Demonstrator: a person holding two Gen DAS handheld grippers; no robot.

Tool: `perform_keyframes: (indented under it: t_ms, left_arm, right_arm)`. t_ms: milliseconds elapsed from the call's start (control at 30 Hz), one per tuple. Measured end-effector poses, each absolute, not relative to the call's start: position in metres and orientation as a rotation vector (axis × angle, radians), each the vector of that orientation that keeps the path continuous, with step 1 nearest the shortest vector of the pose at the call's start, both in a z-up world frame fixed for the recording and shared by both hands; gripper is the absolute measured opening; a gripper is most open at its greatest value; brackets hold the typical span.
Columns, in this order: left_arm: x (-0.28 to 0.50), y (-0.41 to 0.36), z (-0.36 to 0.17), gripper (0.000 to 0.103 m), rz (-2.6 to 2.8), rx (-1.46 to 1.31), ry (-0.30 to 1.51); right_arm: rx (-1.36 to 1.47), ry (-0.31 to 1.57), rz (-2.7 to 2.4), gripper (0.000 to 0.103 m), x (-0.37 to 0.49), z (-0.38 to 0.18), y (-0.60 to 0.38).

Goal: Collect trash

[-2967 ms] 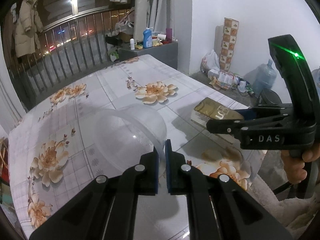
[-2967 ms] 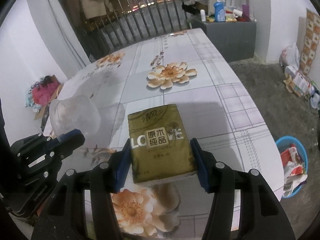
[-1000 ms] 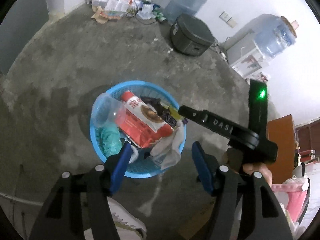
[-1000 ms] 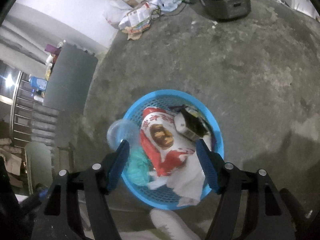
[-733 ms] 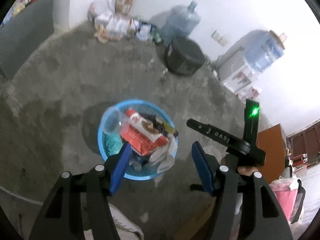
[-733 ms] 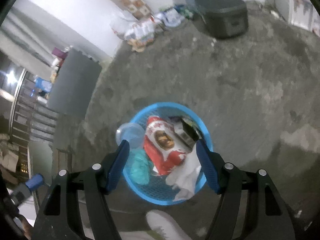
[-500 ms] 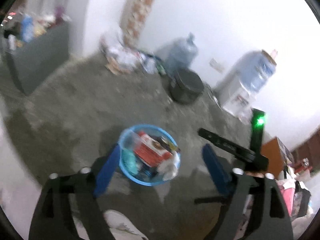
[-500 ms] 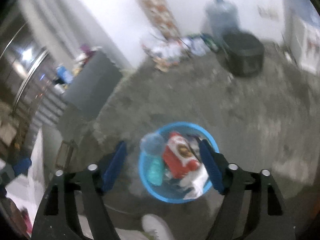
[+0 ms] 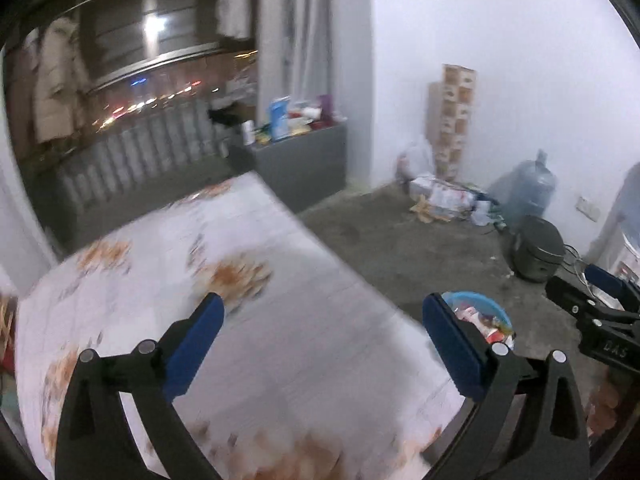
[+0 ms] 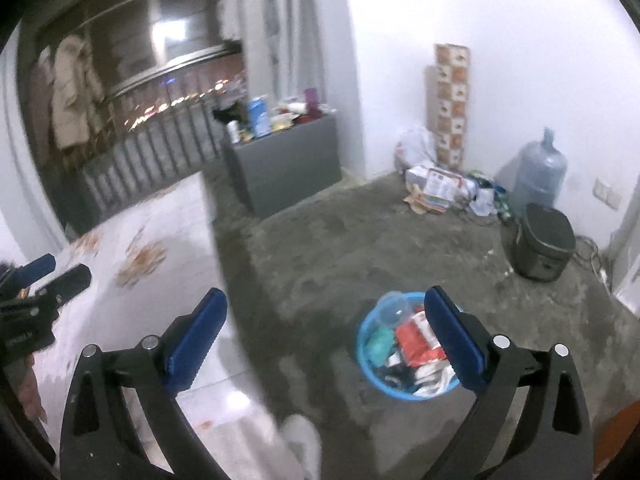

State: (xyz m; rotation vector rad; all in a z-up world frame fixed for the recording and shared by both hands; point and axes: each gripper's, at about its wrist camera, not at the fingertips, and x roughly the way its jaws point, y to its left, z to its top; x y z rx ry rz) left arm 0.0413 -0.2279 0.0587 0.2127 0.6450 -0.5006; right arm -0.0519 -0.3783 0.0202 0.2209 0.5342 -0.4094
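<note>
As nothing is held, the jaws of the left gripper (image 9: 322, 336) and right gripper (image 10: 326, 326) are opening wide; trash is kept in the blue basket (image 10: 366, 354), at four o'clock of the worktop (image 9: 280, 320).

tools (image 9: 322, 344): 2 | blue baskets (image 10: 366, 354): 1 | water jugs (image 10: 538, 176): 1 | tables (image 9: 280, 360): 1 | cookers (image 10: 544, 242): 1

A water jug (image 10: 539, 170) stands by the wall beside a dark cooker (image 10: 544, 246); bottles crowd a grey cabinet (image 10: 286, 164).
</note>
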Motion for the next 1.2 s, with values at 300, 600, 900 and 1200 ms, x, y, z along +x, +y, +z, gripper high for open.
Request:
perform_keyframes:
  t_ms: [300,600,900,1200]
  left_arm:
    - [-0.004,-0.158,0.045,0.097,-0.266,0.129,0.698]
    - [-0.006,-0.111,0.023,0.097,-0.095,0.029,0.853]
    - [0.003,-0.127,0.007,0.097,-0.133,0.103,0.916]
    - [0.006,-0.132,0.005,0.097,-0.133,0.128,0.932]
  right_arm:
    - [0.034,0.608,-0.345,0.095,-0.048,0.018,-0.302]
    - [-0.077,0.763,-0.391,0.095,-0.055,-0.019,-0.278]
    - [-0.078,0.777,-0.422,0.095,-0.049,-0.019,-0.273]
    - [-0.063,0.796,-0.427,0.095,-0.049,-0.024,-0.277]
